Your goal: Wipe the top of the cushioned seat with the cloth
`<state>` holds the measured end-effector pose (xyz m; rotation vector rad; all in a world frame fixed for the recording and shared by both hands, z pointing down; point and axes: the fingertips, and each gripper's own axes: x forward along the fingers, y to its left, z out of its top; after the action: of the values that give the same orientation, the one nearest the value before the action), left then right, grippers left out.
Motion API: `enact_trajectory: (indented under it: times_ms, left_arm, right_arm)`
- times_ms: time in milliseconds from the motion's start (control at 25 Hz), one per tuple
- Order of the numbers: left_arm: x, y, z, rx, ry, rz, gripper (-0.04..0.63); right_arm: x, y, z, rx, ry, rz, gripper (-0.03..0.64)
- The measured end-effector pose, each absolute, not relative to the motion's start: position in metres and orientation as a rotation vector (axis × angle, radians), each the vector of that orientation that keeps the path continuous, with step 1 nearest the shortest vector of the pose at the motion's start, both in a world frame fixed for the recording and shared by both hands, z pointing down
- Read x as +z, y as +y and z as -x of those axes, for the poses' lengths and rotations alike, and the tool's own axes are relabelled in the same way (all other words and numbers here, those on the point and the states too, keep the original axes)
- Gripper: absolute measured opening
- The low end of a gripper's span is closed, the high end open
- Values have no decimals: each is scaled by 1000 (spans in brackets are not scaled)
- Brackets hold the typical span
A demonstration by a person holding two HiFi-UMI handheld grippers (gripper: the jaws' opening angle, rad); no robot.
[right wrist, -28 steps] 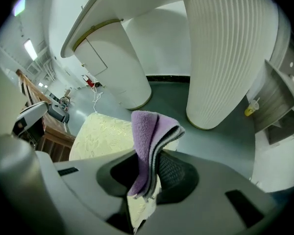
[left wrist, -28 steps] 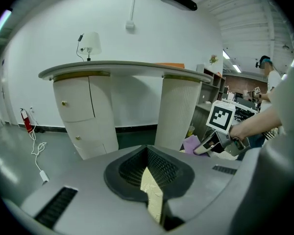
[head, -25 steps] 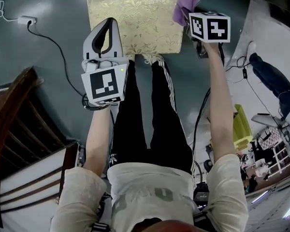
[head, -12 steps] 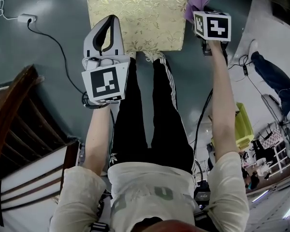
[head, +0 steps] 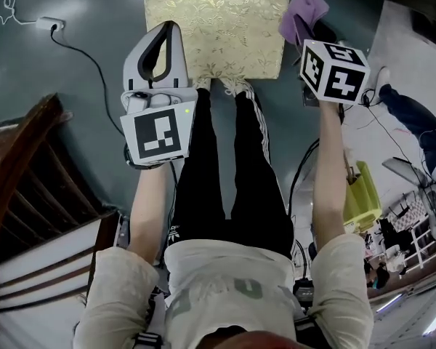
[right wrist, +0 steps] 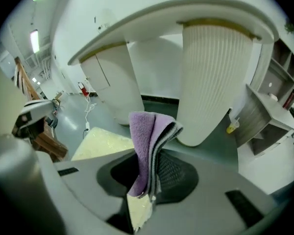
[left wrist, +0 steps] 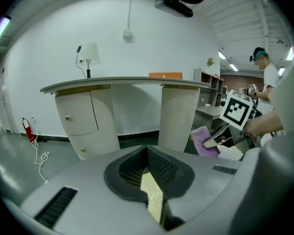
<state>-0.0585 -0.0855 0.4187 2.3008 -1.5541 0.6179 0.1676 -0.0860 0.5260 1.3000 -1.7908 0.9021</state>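
Note:
The gold patterned cushioned seat (head: 216,27) lies at the top of the head view, just beyond the person's feet. My right gripper (head: 307,33) is shut on the folded purple cloth (head: 303,13), held off the seat's right edge above the floor. In the right gripper view the cloth (right wrist: 149,141) stands up from the shut jaws, with the seat (right wrist: 105,143) down to the left. My left gripper (head: 166,29) hangs over the seat's near left corner, shut and holding nothing. From the left gripper view, the cloth (left wrist: 204,142) appears at the right.
A white power strip (head: 51,25) with its cable lies on the dark floor at left. Dark wooden furniture (head: 29,195) fills the lower left. A white counter (left wrist: 127,84) on fluted pillars (right wrist: 213,82) stands ahead. Another person's leg (head: 410,118) is at right.
My right gripper has carried the cloth rightward, off the seat's right edge, and drawn back toward the person. The left gripper has hardly moved.

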Motion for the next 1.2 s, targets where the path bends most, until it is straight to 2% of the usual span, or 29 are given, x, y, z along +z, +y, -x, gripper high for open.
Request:
enact_trajectory:
  times_ms: [240,560,720,1000,1200]
  left_arm:
    - [395,-90,72,588,-1631,-2282,6]
    - [387,-79,77,565,-1637,-2282,6]
    - [385,-75,95,555,-1688,-2226,6]
    - [406,-61,158,613,-1795,-2106,6]
    - [426,-33,193,652,-1836,-2007,6]
  right_arm:
    - [432,-77,-112,789,-1946,-1441,91]
    - [400,-72,-65,736,-2063,-1412,91]
    - [417,-67,-22,798,-2142,-1248,91]
    - [511,-44,99,1056,-2173,-874,91]
    - [561,-33,138,1171,-2097,-801,91]
